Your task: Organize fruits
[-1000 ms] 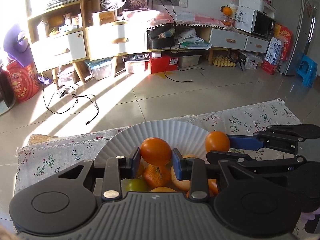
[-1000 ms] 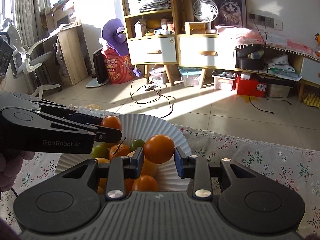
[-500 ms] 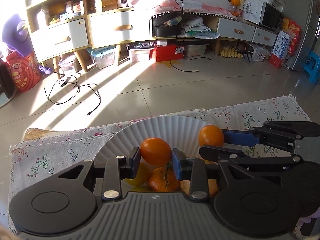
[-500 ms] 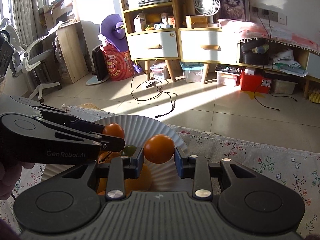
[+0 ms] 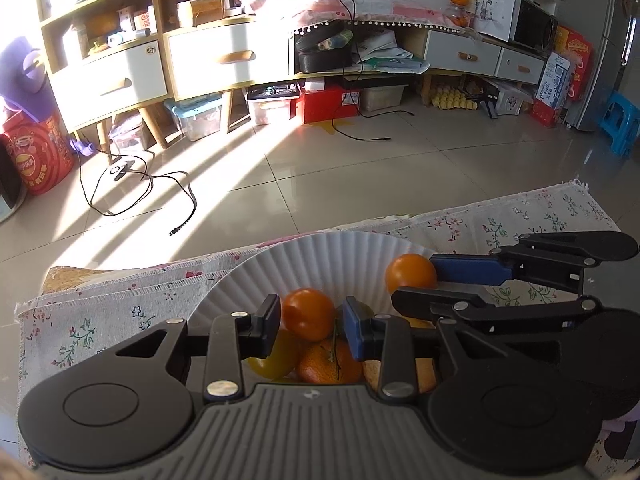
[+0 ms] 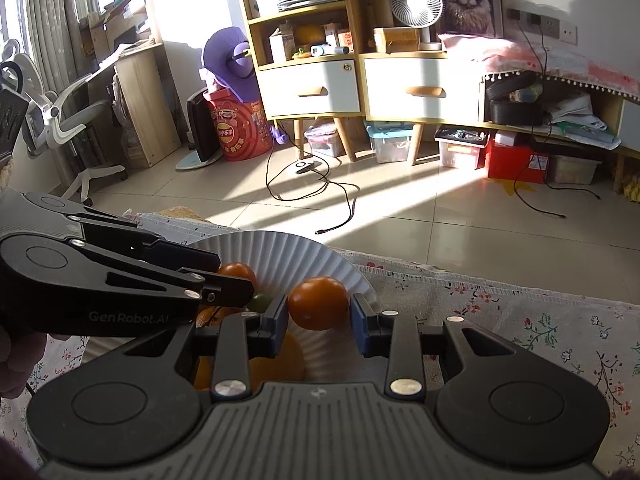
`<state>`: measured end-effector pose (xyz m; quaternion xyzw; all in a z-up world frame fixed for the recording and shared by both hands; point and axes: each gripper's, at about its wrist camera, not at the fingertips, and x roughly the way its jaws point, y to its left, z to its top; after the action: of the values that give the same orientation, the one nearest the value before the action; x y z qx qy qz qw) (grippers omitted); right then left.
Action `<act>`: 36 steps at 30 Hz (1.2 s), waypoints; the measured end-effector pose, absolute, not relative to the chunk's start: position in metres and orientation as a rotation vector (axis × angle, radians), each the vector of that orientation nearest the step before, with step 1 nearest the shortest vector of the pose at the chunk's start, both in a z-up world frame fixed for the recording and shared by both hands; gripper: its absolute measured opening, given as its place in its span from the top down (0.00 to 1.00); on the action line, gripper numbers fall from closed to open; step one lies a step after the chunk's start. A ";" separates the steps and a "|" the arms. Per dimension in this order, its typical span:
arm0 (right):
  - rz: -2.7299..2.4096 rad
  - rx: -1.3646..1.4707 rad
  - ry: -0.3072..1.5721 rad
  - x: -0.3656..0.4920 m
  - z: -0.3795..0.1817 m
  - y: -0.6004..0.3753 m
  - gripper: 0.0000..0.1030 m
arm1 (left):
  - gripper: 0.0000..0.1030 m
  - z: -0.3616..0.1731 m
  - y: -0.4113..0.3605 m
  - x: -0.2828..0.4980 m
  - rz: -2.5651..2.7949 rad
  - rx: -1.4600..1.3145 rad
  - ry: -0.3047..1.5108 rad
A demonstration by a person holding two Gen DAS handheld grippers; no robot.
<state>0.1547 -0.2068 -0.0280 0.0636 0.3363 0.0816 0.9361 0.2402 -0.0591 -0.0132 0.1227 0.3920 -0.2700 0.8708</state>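
Both black two-finger grippers hang over one white fluted paper plate (image 5: 320, 256), each with a round orange fruit between its blue-padded fingers. On the left gripper (image 5: 311, 326), the first orange fruit (image 5: 308, 314) sits against the left pad, while a narrow gap shows beside the right pad, so whether it is truly clamped cannot be told. Beneath it in the plate lie a stemmed orange tangerine (image 5: 328, 364), a yellow-green fruit (image 5: 276, 358) and more orange pieces. Just beside, the right gripper (image 6: 319, 314) carries a second orange fruit (image 6: 318, 303) above the plate's near rim; its left pad touches the fruit, and a sliver of space shows at the right pad. Under the plate spreads a pale floral tablecloth (image 6: 520, 320). Beyond lies a sunlit tiled floor (image 5: 320, 168) with a black cable (image 5: 140, 196).
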 end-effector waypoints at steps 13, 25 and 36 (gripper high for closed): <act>0.134 0.138 0.683 0.147 -0.019 -0.213 0.59 | 0.43 -0.005 -0.055 0.229 -0.551 0.249 0.782; 0.118 0.101 0.683 0.122 -0.002 -0.206 0.41 | 0.24 0.006 -0.044 0.201 -0.536 0.239 0.773; 0.122 0.067 0.685 0.096 0.008 -0.193 0.25 | 0.10 0.012 -0.028 0.175 -0.521 0.215 0.774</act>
<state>0.0962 -0.1931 0.0081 0.0328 0.3357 0.0598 0.9395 0.1746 -0.0283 0.0124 0.1034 0.3724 -0.2505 0.8876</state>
